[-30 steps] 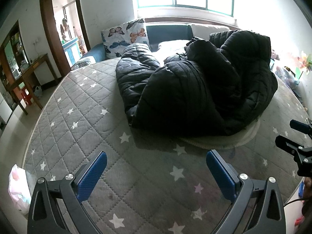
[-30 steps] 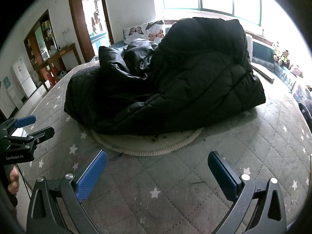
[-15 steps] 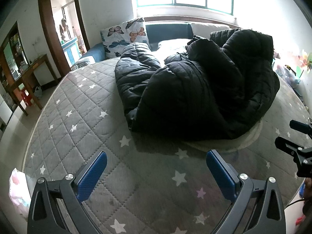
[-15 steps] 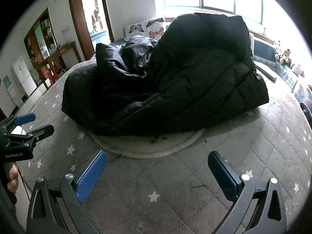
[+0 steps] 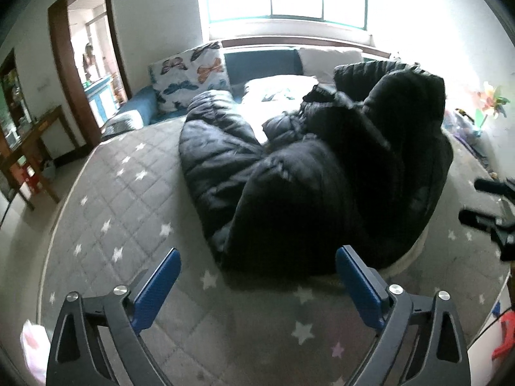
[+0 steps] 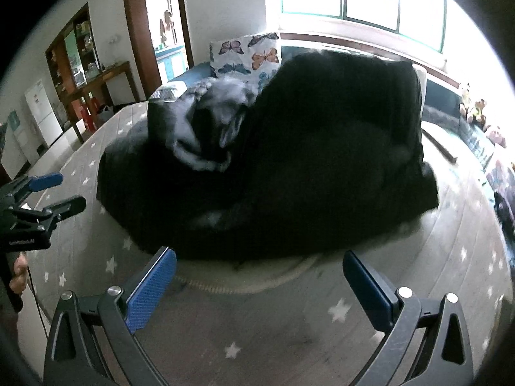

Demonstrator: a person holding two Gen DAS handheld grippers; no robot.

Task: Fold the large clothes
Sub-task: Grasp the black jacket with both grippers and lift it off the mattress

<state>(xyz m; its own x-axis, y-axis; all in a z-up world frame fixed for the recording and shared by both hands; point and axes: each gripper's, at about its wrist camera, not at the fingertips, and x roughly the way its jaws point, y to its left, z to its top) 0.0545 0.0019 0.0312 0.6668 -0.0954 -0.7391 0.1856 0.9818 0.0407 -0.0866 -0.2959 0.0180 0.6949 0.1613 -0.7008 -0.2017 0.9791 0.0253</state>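
A big black quilted down coat (image 5: 309,173) lies crumpled in a heap on the grey star-patterned mattress (image 5: 128,199), partly over a round cream mat (image 6: 244,283). My left gripper (image 5: 257,286) is open, its blue pads just short of the coat's near edge. My right gripper (image 6: 257,289) is also open, hovering at the mat's rim in front of the coat (image 6: 289,167). Each gripper shows in the other's view: the right one (image 5: 486,206) at the right border, the left one (image 6: 45,196) at the left border. Nothing is held.
A butterfly-print pillow (image 5: 190,77) and a blue headboard (image 5: 260,64) stand behind the coat under a bright window. A doorway (image 5: 90,64) and wooden table (image 5: 29,148) lie to the left. A pink-white bag (image 5: 32,350) sits at the mattress corner.
Both grippers have moved forward toward the coat, which now fills more of each view. Both stay open.
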